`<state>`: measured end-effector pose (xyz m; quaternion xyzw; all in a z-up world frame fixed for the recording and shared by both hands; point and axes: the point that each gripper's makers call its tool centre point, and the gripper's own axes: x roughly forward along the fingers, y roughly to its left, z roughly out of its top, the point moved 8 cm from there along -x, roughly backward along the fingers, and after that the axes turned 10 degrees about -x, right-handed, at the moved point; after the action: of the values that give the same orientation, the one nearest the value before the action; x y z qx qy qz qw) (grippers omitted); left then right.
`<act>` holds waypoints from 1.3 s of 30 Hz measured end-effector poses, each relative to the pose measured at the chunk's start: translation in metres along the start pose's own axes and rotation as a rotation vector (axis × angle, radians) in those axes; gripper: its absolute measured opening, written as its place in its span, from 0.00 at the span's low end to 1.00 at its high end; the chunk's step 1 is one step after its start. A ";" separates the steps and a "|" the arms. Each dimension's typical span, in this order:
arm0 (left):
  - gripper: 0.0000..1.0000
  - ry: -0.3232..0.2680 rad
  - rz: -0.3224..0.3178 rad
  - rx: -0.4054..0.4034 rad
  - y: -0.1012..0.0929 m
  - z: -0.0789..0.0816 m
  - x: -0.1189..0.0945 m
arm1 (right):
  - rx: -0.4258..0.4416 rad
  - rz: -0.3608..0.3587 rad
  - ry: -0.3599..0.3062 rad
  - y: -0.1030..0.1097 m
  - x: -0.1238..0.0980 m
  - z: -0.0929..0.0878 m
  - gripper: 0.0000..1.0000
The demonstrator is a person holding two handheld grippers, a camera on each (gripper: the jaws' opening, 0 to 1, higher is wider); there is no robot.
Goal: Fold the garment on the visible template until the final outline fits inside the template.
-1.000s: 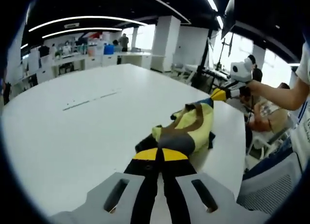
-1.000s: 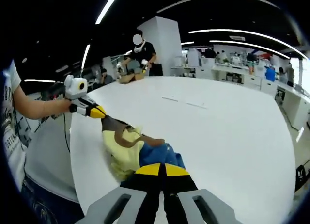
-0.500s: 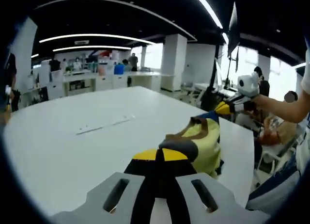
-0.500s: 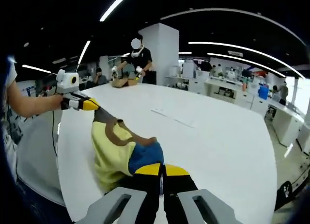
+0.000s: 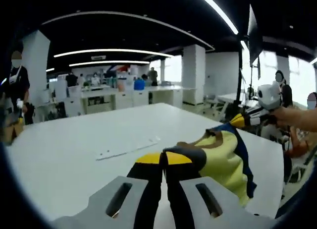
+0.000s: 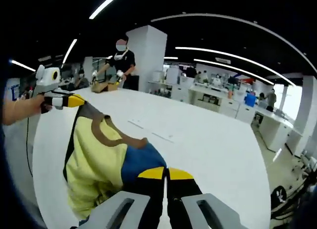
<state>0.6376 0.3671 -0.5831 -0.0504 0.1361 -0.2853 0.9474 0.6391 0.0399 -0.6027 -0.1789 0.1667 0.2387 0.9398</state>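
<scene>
We are holding the garment (image 6: 101, 159) up over the table (image 5: 69, 154), left gripper (image 5: 164, 159) and right gripper (image 6: 165, 174) both pinched on its fabric, and we are risking a slip or a crumpled landing off the template marks (image 5: 128, 147).

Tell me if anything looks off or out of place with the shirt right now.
The garment is not flat: it hangs bunched and stretched between the left gripper and the right gripper, both shut on it, above the white table. It is clear of the faint template marks farther across the table.
</scene>
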 end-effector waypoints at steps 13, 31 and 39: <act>0.00 0.031 0.134 0.044 0.032 -0.010 0.060 | 0.094 -0.104 0.058 -0.022 0.065 -0.013 0.00; 0.00 0.189 0.228 0.123 0.070 -0.061 0.121 | 0.138 -0.119 0.204 -0.029 0.142 -0.056 0.00; 0.00 0.256 0.243 0.149 0.083 -0.082 0.136 | 0.132 -0.112 0.236 -0.030 0.155 -0.068 0.00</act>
<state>0.7670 0.3591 -0.7073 0.0732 0.2392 -0.1823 0.9509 0.7676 0.0472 -0.7170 -0.1528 0.2812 0.1518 0.9352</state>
